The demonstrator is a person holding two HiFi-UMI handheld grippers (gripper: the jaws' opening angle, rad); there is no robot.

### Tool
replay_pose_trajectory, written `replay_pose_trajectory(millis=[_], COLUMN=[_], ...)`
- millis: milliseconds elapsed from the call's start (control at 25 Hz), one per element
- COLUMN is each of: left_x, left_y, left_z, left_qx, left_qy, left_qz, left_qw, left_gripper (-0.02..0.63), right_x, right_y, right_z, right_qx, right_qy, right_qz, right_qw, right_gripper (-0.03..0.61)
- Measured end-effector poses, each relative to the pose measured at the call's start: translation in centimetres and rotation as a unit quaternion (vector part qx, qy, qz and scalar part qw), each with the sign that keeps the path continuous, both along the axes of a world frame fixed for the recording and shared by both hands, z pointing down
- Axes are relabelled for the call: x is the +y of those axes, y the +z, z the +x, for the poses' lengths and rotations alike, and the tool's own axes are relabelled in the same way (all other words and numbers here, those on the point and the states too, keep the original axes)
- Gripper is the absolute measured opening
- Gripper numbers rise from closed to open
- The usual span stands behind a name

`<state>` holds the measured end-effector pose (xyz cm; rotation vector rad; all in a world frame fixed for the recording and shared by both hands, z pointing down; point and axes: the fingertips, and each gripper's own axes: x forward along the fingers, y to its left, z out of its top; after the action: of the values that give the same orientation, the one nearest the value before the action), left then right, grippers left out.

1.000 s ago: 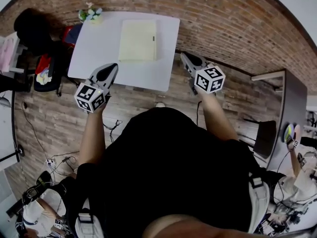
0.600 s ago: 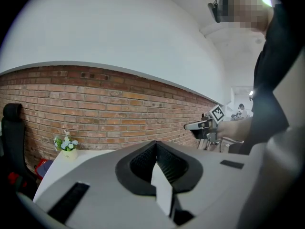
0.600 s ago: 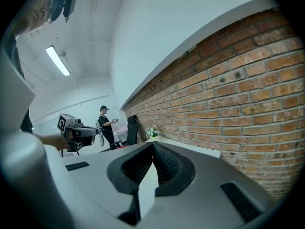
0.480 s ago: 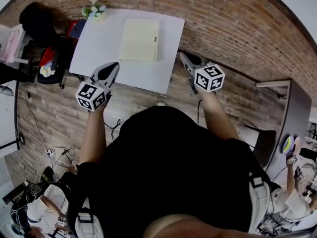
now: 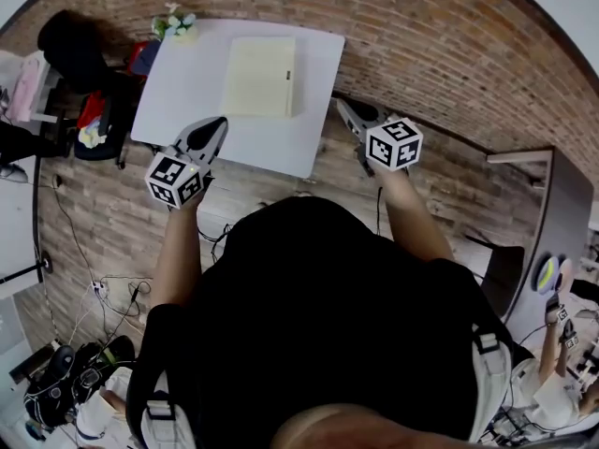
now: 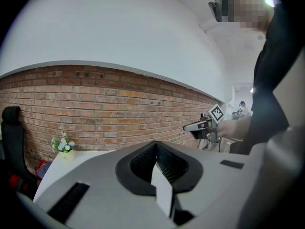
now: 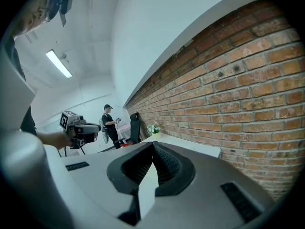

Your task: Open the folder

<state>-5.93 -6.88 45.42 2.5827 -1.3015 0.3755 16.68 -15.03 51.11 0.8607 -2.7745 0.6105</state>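
A pale yellow folder lies closed and flat on the white table. My left gripper hovers over the table's near left edge, short of the folder, jaws shut and empty. In the left gripper view its jaws meet with nothing between them. My right gripper is off the table's near right corner, beside the brick wall, also shut and empty. Each gripper shows in the other's view: the right gripper and the left gripper. The folder is hidden in both gripper views.
A small flower pot stands on the table's far left corner. A black chair with bags sits left of the table. A dark desk stands at the right. Cables lie on the floor at the left. A person stands far off.
Both grippers have edged slightly toward the table, still shut. The folder has not moved.
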Motion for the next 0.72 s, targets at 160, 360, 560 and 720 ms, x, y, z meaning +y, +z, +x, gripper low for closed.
replay_pose_trajectory(millis=[160, 360, 560, 720], left_x=[0.1, 0.0, -0.4, -0.6], left_y=[0.0, -0.1, -0.3, -0.2], left_z=[0.4, 0.2, -0.4, -0.8], left_qx=[-0.005, -0.006, -0.005, -0.003], left_qy=[0.003, 0.001, 0.001, 0.006], left_qz=[-0.001, -0.001, 0.006, 0.01], left_qw=[1.0, 1.0, 1.0, 0.9999], left_gripper=[0.012, 0.012, 0.012, 0.012], right_x=[0.1, 0.4, 0.5, 0.4], right_y=[-0.3, -0.4, -0.4, -0.3], right_z=[0.3, 0.3, 0.2, 0.0], right_qx=[-0.005, -0.012, -0.009, -0.004], right_qy=[-0.004, -0.004, 0.001, 0.007], right_qz=[0.0, -0.001, -0.001, 0.001], right_qw=[1.0, 1.0, 1.0, 1.0], right_gripper=[0.025, 0.025, 0.025, 0.025])
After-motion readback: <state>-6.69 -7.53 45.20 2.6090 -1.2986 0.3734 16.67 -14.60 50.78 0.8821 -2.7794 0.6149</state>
